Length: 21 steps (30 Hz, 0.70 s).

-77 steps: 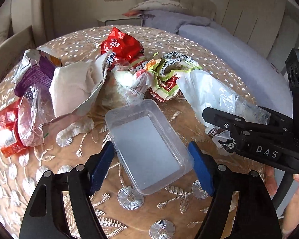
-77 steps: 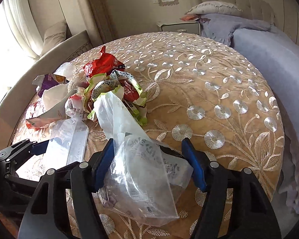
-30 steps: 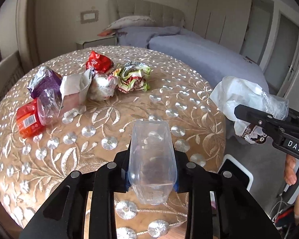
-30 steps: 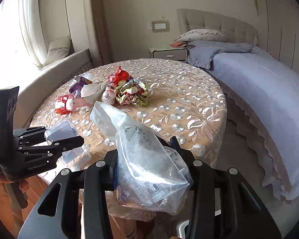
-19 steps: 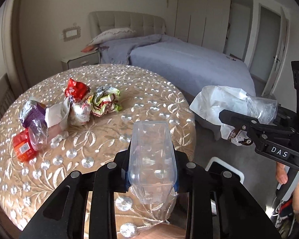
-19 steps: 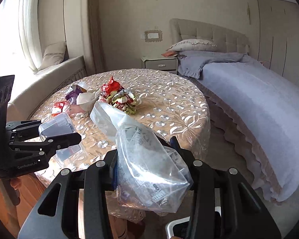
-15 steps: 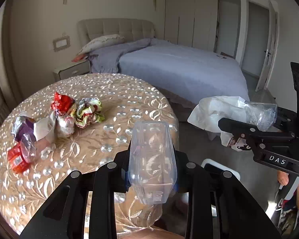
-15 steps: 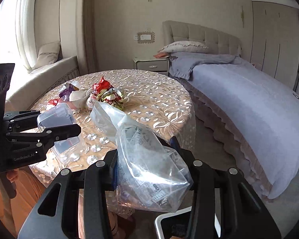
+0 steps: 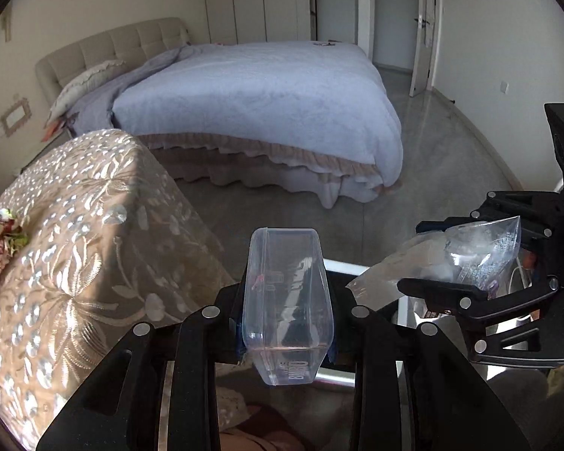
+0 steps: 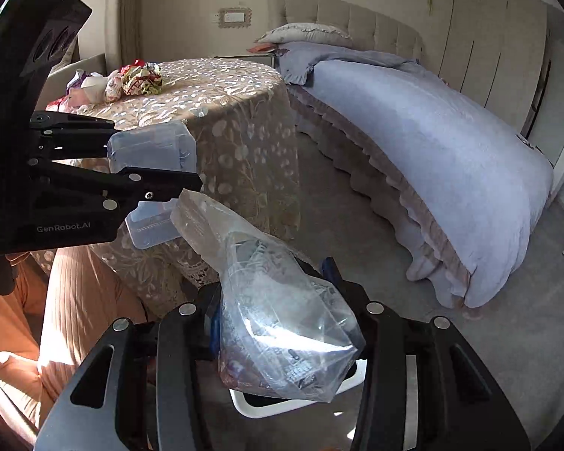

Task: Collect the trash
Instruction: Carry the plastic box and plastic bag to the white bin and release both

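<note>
My left gripper (image 9: 285, 342) is shut on a clear plastic container (image 9: 286, 300), squeezed between its blue pads and held in the air beside the table. It also shows in the right wrist view (image 10: 152, 150). My right gripper (image 10: 282, 323) is shut on a crumpled clear plastic bag (image 10: 282, 323), also seen in the left wrist view (image 9: 470, 255). Both hang over a white-rimmed bin (image 10: 282, 406) on the floor, whose rim shows behind the container (image 9: 361, 268). More crumpled wrappers (image 10: 139, 77) lie on the round table.
The round table (image 10: 222, 112) with an embroidered beige cloth stands to the left. A bed (image 9: 267, 112) with a lavender cover fills the room behind. Grey floor lies between them. The person's leg in peach trousers (image 10: 75, 300) is at lower left.
Both grippers have swung away from the table top, to the right and down toward the floor, with the container and the bag still held. The white bin has come into view below them.
</note>
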Each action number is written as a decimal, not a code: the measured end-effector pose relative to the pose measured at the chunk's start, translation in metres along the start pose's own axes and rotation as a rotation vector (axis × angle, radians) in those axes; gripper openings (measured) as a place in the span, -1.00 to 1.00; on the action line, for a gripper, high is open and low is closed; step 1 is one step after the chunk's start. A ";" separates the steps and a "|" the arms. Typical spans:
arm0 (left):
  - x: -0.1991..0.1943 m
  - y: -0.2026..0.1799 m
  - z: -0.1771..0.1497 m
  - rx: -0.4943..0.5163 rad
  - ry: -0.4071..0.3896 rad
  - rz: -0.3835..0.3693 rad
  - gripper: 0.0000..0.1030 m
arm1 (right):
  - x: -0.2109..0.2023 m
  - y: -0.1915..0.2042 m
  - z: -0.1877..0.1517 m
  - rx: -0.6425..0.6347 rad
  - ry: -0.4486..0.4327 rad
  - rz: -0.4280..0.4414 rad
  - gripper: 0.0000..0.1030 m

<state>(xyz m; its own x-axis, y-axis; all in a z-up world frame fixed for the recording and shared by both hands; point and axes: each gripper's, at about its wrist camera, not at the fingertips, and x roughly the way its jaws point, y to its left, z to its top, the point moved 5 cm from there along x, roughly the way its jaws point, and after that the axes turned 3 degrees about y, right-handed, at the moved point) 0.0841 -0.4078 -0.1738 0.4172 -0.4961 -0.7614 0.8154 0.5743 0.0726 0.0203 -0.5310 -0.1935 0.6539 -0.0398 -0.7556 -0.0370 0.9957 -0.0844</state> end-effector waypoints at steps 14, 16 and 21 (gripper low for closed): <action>0.115 -0.036 -0.032 0.165 0.194 -0.136 -0.43 | 0.091 -0.026 -0.067 0.069 0.228 0.073 -0.10; 0.125 -0.035 -0.033 0.166 0.207 -0.152 -0.41 | 0.099 -0.026 -0.070 0.057 0.239 0.087 0.18; 0.142 -0.039 -0.037 0.171 0.224 -0.193 0.90 | 0.107 -0.026 -0.072 -0.002 0.256 0.057 0.91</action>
<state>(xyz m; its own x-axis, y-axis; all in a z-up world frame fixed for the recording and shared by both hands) 0.0970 -0.4764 -0.3082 0.1658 -0.4189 -0.8928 0.9341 0.3570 0.0059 0.0370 -0.5675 -0.3192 0.4381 -0.0033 -0.8989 -0.0699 0.9968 -0.0377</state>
